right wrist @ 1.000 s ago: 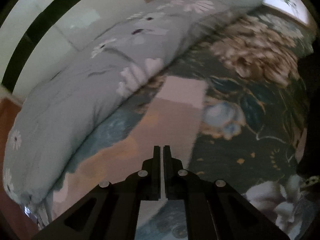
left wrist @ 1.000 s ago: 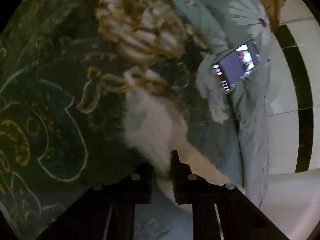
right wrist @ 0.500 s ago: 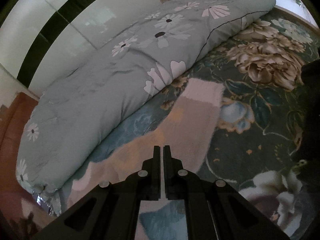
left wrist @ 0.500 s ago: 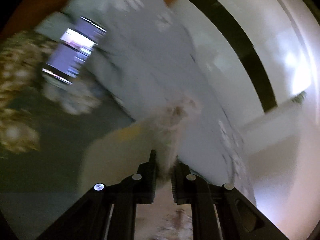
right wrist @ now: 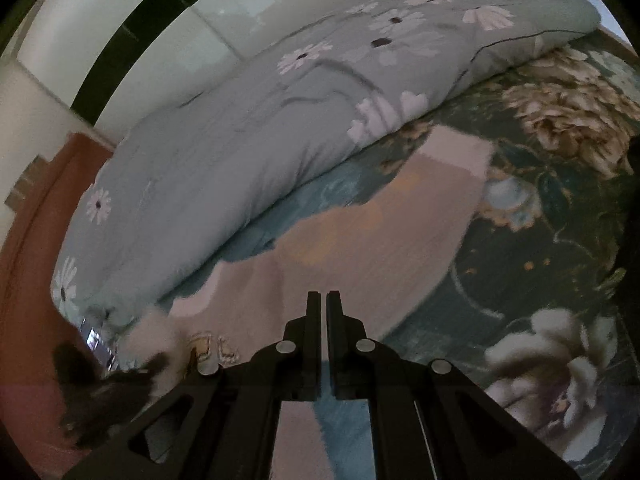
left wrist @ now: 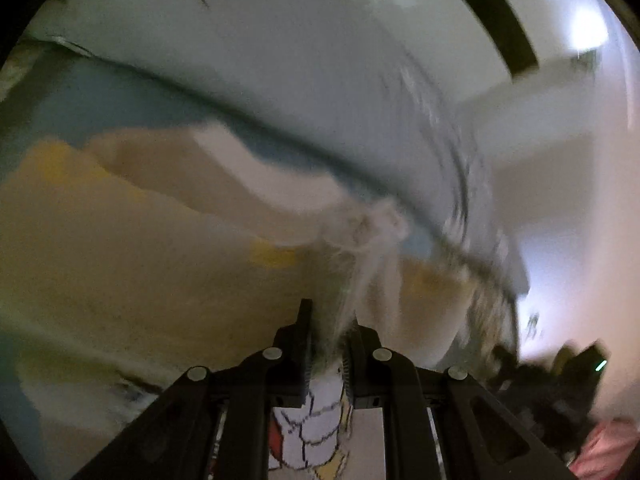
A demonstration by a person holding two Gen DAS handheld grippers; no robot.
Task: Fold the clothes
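The bed has a floral cover, with a grey quilt along it. Beside the quilt, the left gripper is clenched on the sweater; the right gripper is clenched on its edge.

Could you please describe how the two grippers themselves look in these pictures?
Both look alike. The left gripper and right gripper are matte black, each with two flat, narrow fingers on angular arms that widen toward the camera, round silver screw heads and triangular cutouts. No cables, sleeves or markings show.

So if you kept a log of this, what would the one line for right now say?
left gripper: shut on garment, fluffy edge | right gripper: shut on garment | garment: on floral bedspread beside quilt | left view: blurred
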